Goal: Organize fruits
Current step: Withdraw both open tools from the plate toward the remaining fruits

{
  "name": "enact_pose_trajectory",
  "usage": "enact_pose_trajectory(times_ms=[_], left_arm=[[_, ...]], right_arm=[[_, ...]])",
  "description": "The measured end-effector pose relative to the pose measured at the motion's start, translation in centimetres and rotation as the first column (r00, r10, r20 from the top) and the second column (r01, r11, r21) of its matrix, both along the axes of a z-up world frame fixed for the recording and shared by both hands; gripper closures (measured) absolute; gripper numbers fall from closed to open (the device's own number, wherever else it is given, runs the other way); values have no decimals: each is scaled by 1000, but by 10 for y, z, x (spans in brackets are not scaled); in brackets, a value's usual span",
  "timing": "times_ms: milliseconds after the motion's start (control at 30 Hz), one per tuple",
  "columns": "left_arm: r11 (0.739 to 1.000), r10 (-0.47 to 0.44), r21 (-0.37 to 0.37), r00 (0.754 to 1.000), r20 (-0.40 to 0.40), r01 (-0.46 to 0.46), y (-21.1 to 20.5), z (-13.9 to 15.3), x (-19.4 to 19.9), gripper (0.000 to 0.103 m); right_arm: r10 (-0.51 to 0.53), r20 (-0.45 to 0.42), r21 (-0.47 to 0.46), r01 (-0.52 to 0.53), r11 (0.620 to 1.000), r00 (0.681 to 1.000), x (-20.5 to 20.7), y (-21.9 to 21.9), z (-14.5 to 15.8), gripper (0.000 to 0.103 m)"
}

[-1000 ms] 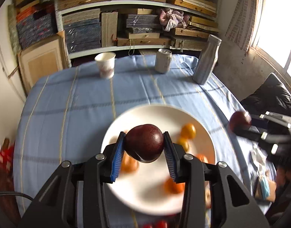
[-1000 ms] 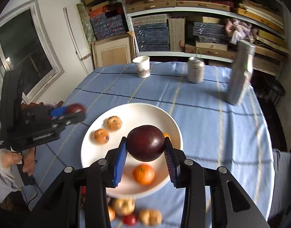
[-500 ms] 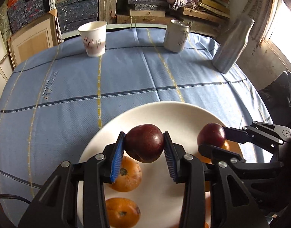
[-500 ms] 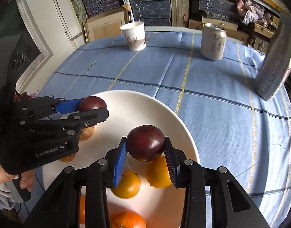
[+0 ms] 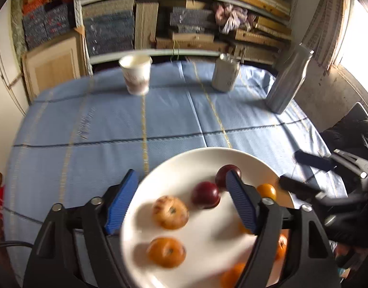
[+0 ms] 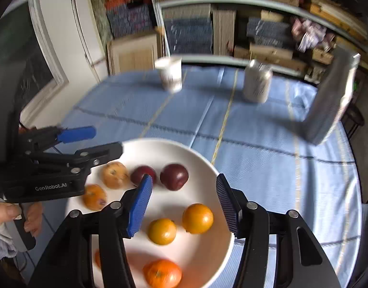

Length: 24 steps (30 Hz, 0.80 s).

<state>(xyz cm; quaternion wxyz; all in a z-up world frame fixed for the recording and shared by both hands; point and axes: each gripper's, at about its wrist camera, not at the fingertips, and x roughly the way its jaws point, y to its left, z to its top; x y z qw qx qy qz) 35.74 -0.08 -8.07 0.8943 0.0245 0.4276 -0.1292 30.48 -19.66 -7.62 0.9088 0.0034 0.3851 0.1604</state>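
Note:
A white plate (image 5: 188,160) (image 6: 208,165) on the blue tablecloth holds two dark red plums (image 5: 206,194) (image 6: 174,176) side by side, and several orange fruits (image 5: 166,252) (image 6: 197,218). My left gripper (image 5: 181,201) is open and empty above the plate's left part. My right gripper (image 6: 184,204) is open and empty above the plate, just behind the plums. Each gripper also shows in the other's view, the right one (image 5: 301,175) at the plate's right, the left one (image 6: 87,141) at its left.
A paper cup (image 5: 136,76) (image 6: 170,74), a metal can (image 5: 225,75) (image 6: 257,82) and a silver bottle (image 5: 288,81) (image 6: 332,98) stand at the table's far side. Shelves of stacked items are behind. A dark bag (image 5: 352,132) lies right of the table.
Both grippers have opened and let go of their plums, which now lie on the plate. Both grippers have pulled back and up from the plate.

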Motion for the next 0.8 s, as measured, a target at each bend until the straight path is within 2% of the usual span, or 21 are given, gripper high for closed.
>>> enact_pose_trajectory(times_ms=[100,133,267,400,567,800], left_arm=[[1000,5,15,999,38,-5,13,20,-35,24],[1000,8,21,999,42,-9,16,23,-45,20],[999,20,42,1000,24,-21,30,21,-100,19],[998,33,55,999,-31,-32,43,2,-148,19],[996,48,85,995,-89,-40,56,-28,-195,19],[991,76,120,989,-129,-60,66,-60,-221,19]], right_arm=[[-22,59,6,22,1000,998,-32,-10,22,38],[-27,68,5,27,1000,997,-43,-12,26,37],[-38,70,18,36,999,997,-89,-19,31,34],[-36,31,15,35,999,999,-137,-19,20,31],[-41,-76,32,43,999,996,-177,-22,-8,31],[-54,-176,58,65,996,983,-214,-25,-29,31]])
